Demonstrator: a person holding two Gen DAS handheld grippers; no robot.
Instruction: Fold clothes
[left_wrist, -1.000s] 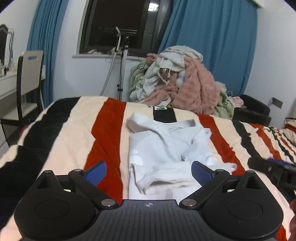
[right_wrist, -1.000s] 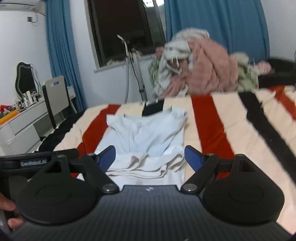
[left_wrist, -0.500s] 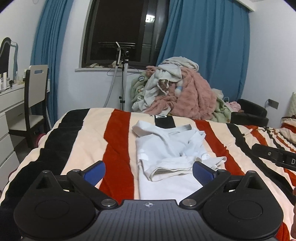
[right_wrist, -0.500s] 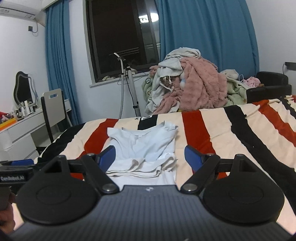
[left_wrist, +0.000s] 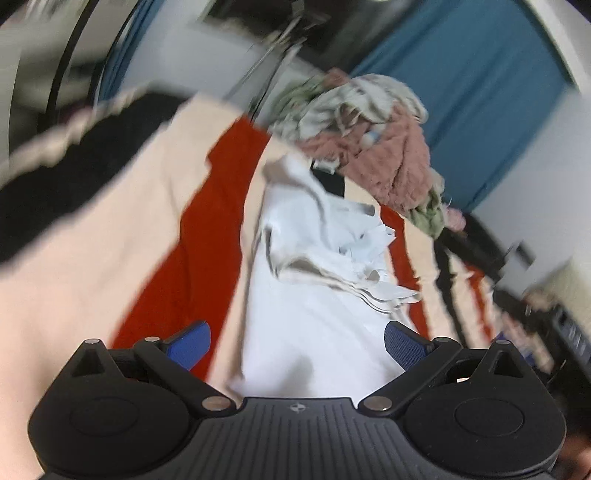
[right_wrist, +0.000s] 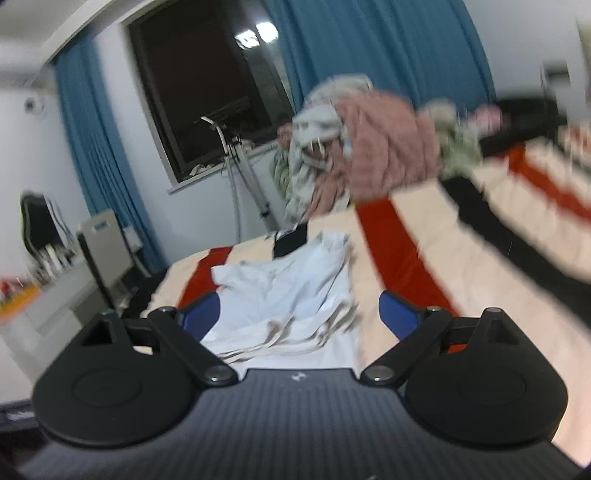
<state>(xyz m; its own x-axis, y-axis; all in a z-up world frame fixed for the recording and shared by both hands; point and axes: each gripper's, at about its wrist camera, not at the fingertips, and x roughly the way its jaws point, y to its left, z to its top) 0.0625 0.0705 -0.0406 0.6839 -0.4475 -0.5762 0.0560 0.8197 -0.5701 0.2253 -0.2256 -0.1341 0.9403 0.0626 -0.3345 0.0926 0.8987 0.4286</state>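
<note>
- The left gripper (left_wrist: 297, 343) hangs over the near end of the white garment (left_wrist: 314, 295), its blue pads (left_wrist: 188, 349) wide apart with nothing pinched; only cloth lies below the gap.
- The right gripper (right_wrist: 299, 314) is low over the same garment (right_wrist: 291, 295); its jaws are opening, already wide, and the pads (right_wrist: 397, 314) press on nothing, though the bunched hem shows between them.
- The garment lies lengthwise on the striped bedspread (left_wrist: 122, 236), near end flat and smooth, middle rucked into layered folds, far end crumpled toward the bed's far edge.
- Handling, as I judge it: thin, light, limp cloth. It will sag and drag when lifted, and the layers may slip apart, so a pinch should catch every layer wanted.
- Best holds look like the two near corners or the side edges of the flat part; the rucked hem band (left_wrist: 343, 280) is thicker and easier to bite.
- Farther off, a heap of laundry (right_wrist: 369, 147) sits past the bed's far edge, well apart from the garment.
- Both views are blurred, so fine seams cannot be told.
</note>
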